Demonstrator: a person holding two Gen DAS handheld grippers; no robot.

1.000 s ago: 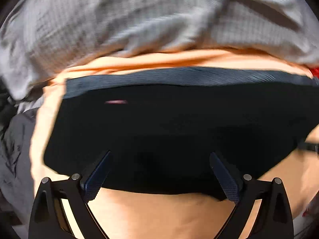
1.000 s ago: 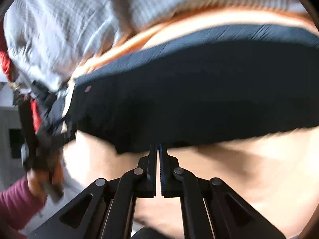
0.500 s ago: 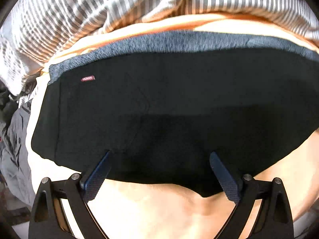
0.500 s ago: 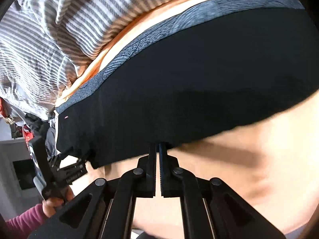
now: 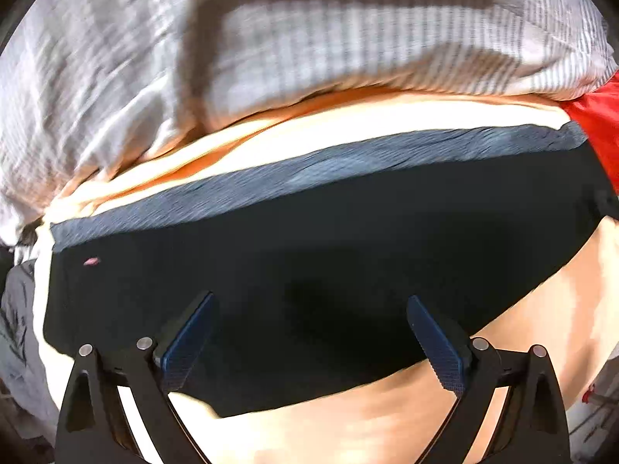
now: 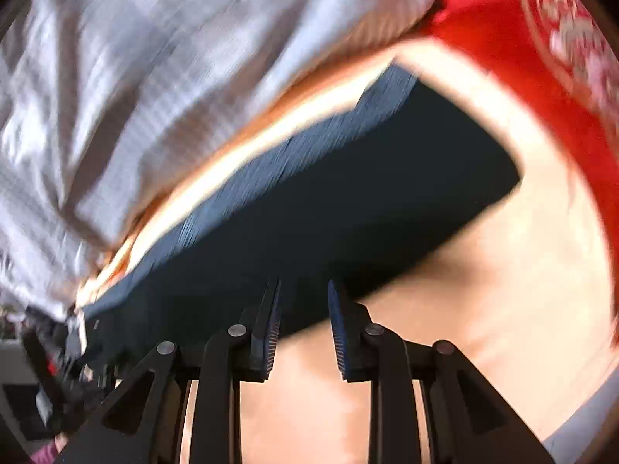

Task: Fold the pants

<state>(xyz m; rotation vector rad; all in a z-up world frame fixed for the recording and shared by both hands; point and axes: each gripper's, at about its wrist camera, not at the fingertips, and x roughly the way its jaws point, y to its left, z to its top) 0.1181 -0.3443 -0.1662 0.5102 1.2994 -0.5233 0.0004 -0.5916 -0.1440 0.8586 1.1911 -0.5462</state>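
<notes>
The right gripper hangs over the near hem of the folded black fabric pants with a blue-grey ribbed waistband. Its jaws are opening, standing a narrow way apart; no cloth looks pinched between the pads, though motion blur makes this hard to swear to. The left gripper stands wide, its blue textured pads apart over the near hem, holding nothing.

The step in hand looks like letting go after a fold. To do it well, let the right jaws part fully before lifting, so the hem is not dragged and the fold stays square. Then both tools should rise clear of the cloth rather than slide across it.

The pants lie flat on the pale peach bed sheet, waistband on the far side. Beyond it lies a rumpled grey-and-white striped blanket, and a red patterned cloth to the right.

A second ago the right jaws were shut tight at the hem; now a gap shows between them. The right view has swung, bringing the pants' right end and the red cloth into sight. The left jaws are as wide as before.
</notes>
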